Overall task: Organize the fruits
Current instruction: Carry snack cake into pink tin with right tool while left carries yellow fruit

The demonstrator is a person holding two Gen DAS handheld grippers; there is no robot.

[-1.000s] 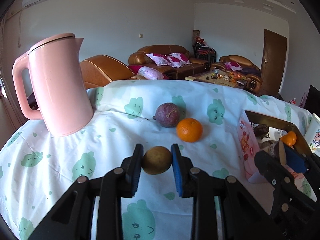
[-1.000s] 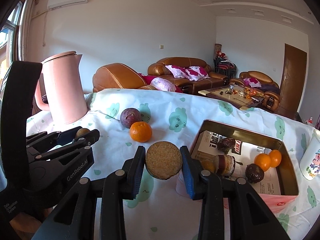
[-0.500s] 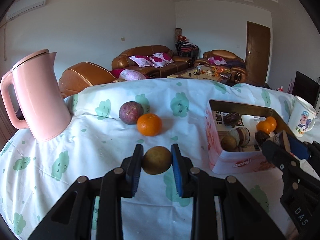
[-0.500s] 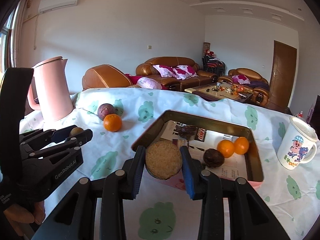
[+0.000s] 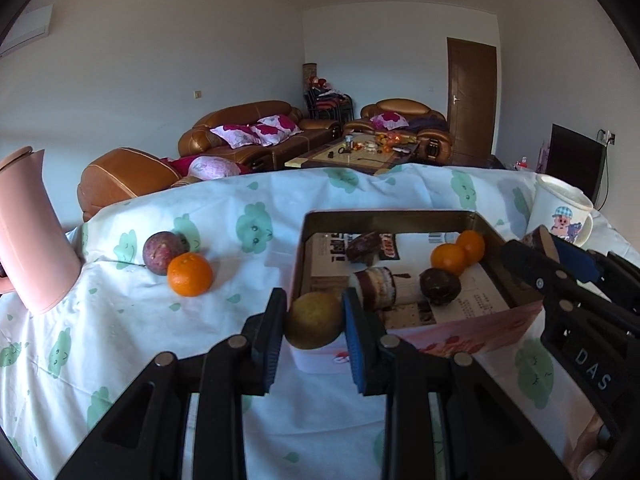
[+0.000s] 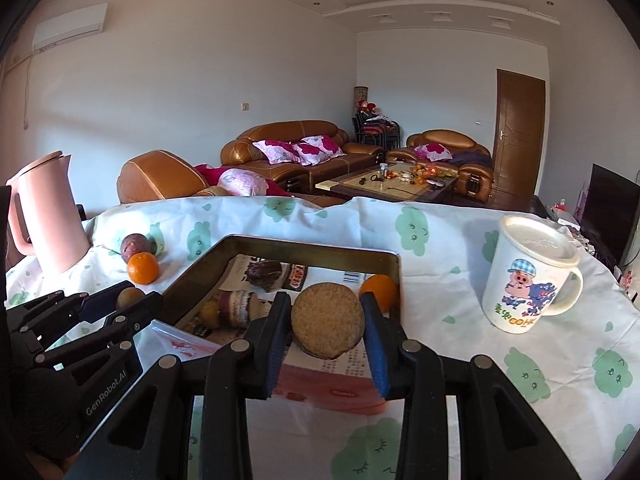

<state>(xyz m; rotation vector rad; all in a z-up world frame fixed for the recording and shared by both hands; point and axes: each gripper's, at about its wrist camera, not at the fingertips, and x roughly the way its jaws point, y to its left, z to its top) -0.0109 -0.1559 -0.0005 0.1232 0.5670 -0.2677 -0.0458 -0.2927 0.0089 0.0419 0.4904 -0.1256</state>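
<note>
Yellow-brown fruit (image 5: 314, 320) sits clamped between the left gripper (image 5: 315, 322) jaws; right gripper (image 6: 327, 322) jaws clamp a round biscuit (image 6: 327, 321).

Surface: table under cloud-print cloth (image 5: 248, 200) | On it: pink kettle (image 6: 44, 216), passion fruit (image 5: 160, 253), orange (image 5: 189, 274), tin box (image 5: 516, 312), lidded mug (image 6: 528, 280)

The tin box (image 6: 394, 270) has brassy, glossy metal inner walls and a printed paper lining. The tablecloth (image 6: 460, 352) is matt printed fabric, lightly creased. The kettle (image 6: 44, 220) has a smooth, satin pink shell. The mug (image 6: 528, 284) is glossy, with a smooth lid. The orange (image 5: 189, 274) has a finely dimpled, slightly shiny peel. The round cake (image 6: 327, 322) shows a rough, grainy face. The gripper fingers (image 6: 268, 344) are matt black plastic.
</note>
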